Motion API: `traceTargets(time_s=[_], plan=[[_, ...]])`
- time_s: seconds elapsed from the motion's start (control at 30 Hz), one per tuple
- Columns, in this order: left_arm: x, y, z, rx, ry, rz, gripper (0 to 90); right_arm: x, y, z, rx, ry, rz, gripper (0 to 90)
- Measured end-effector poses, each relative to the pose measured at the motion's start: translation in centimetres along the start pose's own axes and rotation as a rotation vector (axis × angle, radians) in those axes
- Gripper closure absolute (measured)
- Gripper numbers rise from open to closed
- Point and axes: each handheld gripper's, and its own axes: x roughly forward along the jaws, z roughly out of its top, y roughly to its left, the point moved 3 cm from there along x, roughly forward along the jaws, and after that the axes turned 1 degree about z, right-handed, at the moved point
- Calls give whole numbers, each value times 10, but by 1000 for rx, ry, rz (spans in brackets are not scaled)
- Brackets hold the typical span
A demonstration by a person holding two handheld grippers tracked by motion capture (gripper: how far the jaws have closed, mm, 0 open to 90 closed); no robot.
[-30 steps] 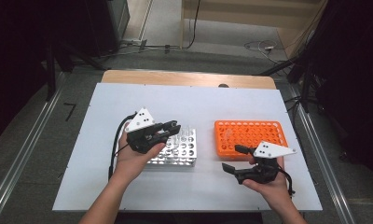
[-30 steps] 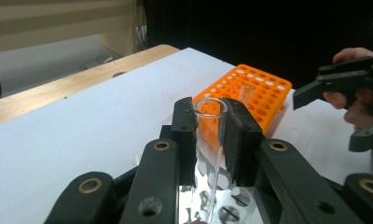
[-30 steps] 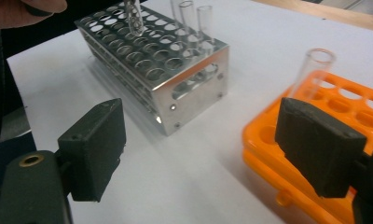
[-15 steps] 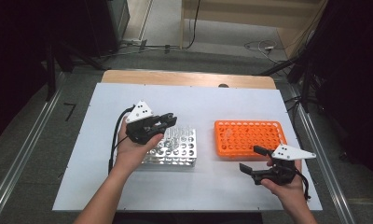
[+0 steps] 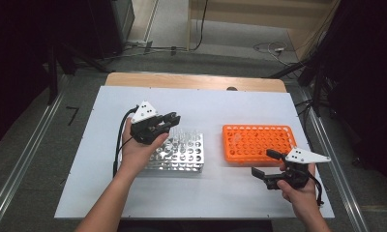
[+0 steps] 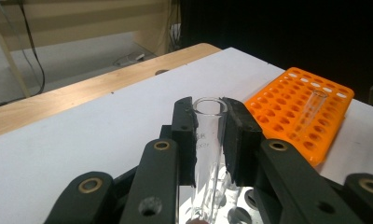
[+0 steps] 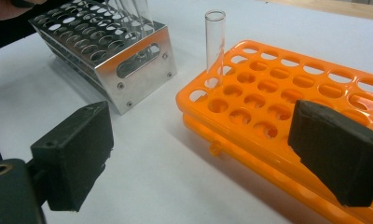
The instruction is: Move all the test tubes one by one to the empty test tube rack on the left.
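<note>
The left gripper [image 6: 208, 135] has its two black jaws closed narrowly on a clear glass test tube [image 6: 207, 154], which stands upright between the pads with its open rim just above the jaw tips. Directly beneath those jaws sits the shiny perforated metal tube rack [image 5: 179, 152], where more clear tubes stand in the far rows. Beyond the jaw tips and off to their right in the left gripper view lies the flat orange plastic tube rack [image 6: 301, 112], with a single clear glass tube [image 6: 313, 109] standing in one of its holes.

The right gripper [image 7: 203, 154] holds nothing; its jaws are spread wide. Between and ahead of them is the near corner of the orange rack [image 7: 287, 107], the right jaw overlapping its near edge in the right gripper view. The single tube [image 7: 214, 42] rises upright from a hole ahead of the gap. Farther ahead, towards the left jaw's side, the metal rack [image 7: 114, 51] rests on the white table [image 7: 142, 172].
</note>
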Motion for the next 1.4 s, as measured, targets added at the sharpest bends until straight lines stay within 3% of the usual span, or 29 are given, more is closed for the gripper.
traceTargets(time_s=[0.17,1.0,1.4], plan=[[5,1,-5,0,13,10,763,0,0,0,0,-1,1,0],[11,-3,-26,16,93,29,759,3,5,-1,-9,5,20,0],[9,-2,-28,-22,139,0,744,5,5,-2,-9,14,20,0]])
